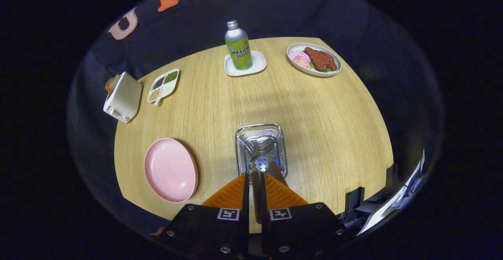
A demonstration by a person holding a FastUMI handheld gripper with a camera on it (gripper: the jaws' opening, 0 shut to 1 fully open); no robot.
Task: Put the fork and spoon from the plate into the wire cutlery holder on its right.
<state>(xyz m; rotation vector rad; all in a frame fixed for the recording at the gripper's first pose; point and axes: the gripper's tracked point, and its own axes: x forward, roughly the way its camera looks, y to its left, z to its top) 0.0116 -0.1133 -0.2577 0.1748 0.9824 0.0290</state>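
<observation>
Gripper view: hand-held gripper [256, 178] pinches spoon [262, 147] over wire holder [240, 156]; bottle [238, 46] reads "MELON SODA".

Spoon [262, 146] handle — hidden between jaws

The only readable words were "MELON SODA", printed on the green label of the bottle [238, 45] that stood on a small white dish [245, 64] at the upper middle of the frame. Two square coded markers sat on the gripper [255, 178] at bottom centre.
</observation>
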